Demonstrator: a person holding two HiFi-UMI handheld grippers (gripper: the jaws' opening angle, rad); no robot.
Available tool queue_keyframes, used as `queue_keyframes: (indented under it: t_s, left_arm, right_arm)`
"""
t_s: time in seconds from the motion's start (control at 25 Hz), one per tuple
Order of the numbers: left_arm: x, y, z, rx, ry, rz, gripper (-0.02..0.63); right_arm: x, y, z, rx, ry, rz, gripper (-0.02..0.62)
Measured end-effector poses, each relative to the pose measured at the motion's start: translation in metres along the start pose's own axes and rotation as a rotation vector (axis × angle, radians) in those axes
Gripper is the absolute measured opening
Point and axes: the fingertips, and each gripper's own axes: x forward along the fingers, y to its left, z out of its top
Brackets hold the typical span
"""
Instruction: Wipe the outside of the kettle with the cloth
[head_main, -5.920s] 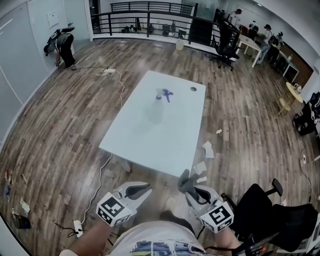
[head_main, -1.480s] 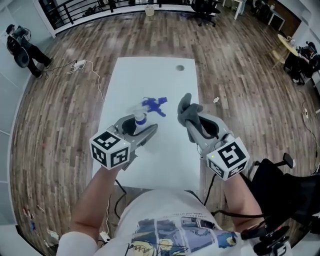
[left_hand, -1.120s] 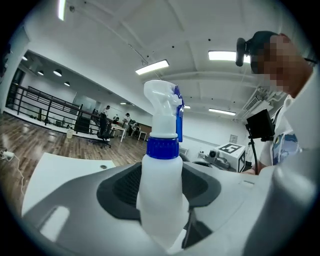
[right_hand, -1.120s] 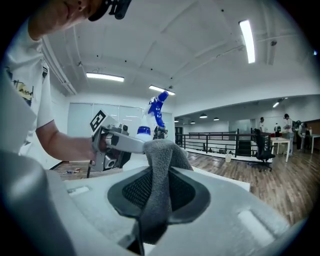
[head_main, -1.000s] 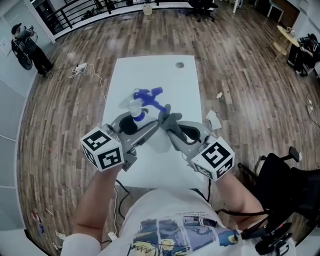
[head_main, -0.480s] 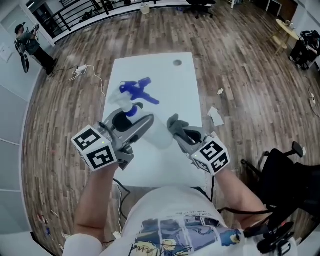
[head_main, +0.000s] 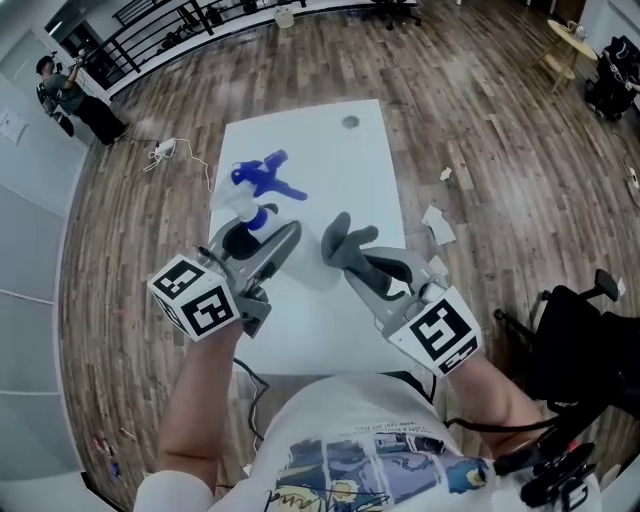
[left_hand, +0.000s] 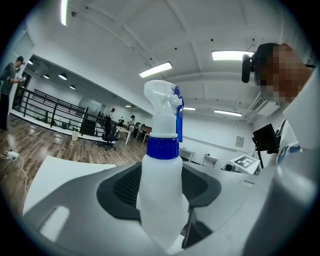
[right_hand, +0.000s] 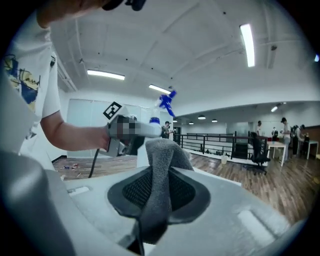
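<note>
No kettle is in view. A white spray bottle (left_hand: 160, 175) with a blue collar and blue trigger (head_main: 262, 175) stands upright between the jaws of my left gripper (head_main: 255, 232), which is shut on its body. My right gripper (head_main: 350, 262) is shut on a grey cloth (head_main: 345, 240) whose folded end sticks out past the jaws. The cloth (right_hand: 160, 165) hangs just to the right of the bottle, a short gap apart. In the right gripper view the bottle's trigger (right_hand: 165, 105) shows beyond the cloth. Both grippers hover over the near half of the white table (head_main: 340, 160).
The table has a round cable hole (head_main: 349, 122) near its far edge. Scraps of paper (head_main: 437, 225) lie on the wood floor to the right. A black office chair (head_main: 590, 330) stands at the right. A person (head_main: 70, 95) stands far off by the railing.
My right gripper drew back from beside the bottle with the cloth, then came forward again toward it. The left gripper and the bottle have hardly moved.
</note>
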Motion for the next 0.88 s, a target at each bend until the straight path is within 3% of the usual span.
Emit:
queue_keyframes:
  t_s: [0.12, 0.28, 0.52, 0.72, 0.88]
  left_arm:
    - [0.006, 0.001, -0.005, -0.012, -0.005, 0.007, 0.230]
    - [0.016, -0.009, -0.007, -0.009, -0.007, 0.025, 0.230]
    - [0.015, -0.015, 0.007, 0.018, -0.037, 0.053, 0.230]
    - [0.014, -0.013, 0.012, 0.021, -0.057, 0.088, 0.230]
    - [0.011, -0.007, 0.016, 0.015, -0.076, 0.116, 0.230]
  right_arm:
    - [-0.005, 0.020, 0.026, -0.092, -0.016, 0.019, 0.074]
    - [0.000, 0.032, 0.018, -0.126, -0.013, 0.023, 0.075]
    - [0.007, 0.032, -0.030, -0.085, 0.049, 0.020, 0.074]
    - [0.015, 0.027, -0.083, 0.009, 0.132, 0.026, 0.074]
    - [0.017, 0.022, -0.102, 0.049, 0.168, 0.011, 0.074]
